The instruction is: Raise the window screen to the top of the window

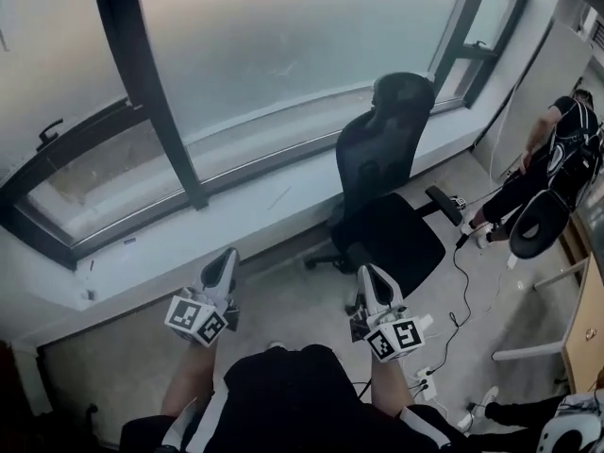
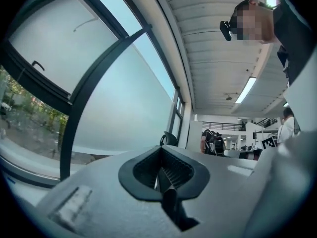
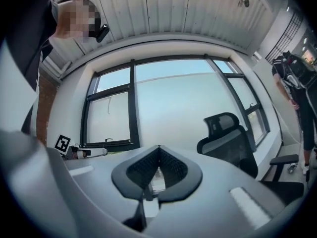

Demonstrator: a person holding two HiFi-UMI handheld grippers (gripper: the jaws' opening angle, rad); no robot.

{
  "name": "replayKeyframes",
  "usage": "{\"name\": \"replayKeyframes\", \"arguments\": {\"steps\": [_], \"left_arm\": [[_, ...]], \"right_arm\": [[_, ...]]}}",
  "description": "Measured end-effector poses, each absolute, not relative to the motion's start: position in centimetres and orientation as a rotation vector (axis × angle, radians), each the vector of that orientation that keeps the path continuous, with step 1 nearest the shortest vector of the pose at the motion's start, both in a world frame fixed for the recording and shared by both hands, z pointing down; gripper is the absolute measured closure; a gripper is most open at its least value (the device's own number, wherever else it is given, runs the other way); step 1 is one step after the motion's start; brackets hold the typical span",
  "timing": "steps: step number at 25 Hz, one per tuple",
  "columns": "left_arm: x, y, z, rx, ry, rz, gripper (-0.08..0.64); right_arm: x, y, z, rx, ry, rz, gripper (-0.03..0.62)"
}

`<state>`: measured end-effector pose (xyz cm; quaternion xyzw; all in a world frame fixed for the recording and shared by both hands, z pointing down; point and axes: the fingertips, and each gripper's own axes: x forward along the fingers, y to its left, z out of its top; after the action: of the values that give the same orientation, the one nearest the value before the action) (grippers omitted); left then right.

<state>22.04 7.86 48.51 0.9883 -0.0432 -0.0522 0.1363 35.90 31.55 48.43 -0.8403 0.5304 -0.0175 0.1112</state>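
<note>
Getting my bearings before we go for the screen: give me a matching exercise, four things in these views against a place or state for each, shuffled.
1 window screen
2 office chair
3 left gripper
4 standing person

A unoccupied, beside the sill
B shut, nothing between its jaws
C far right of the head view
D pulled down, not yet raised

Pairs: 1-D, 2-A, 3-B, 4-C.

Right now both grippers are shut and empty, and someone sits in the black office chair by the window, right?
Not quite: the head view shows the black office chair empty. It does stand by the window, and the left gripper and right gripper are both shut and empty.
</note>
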Motion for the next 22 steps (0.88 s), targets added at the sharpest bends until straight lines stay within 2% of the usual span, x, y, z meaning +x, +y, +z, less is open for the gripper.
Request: {"name": "replayKeyframes", "arguments": {"steps": [22], "left_arm": [[10.5, -3.3, 47.8, 2.707, -1.213, -0.250, 0.555]], "right_arm": [[38.9, 5.8, 48.9, -1.785, 2.219, -0.237, 0.588]]}}
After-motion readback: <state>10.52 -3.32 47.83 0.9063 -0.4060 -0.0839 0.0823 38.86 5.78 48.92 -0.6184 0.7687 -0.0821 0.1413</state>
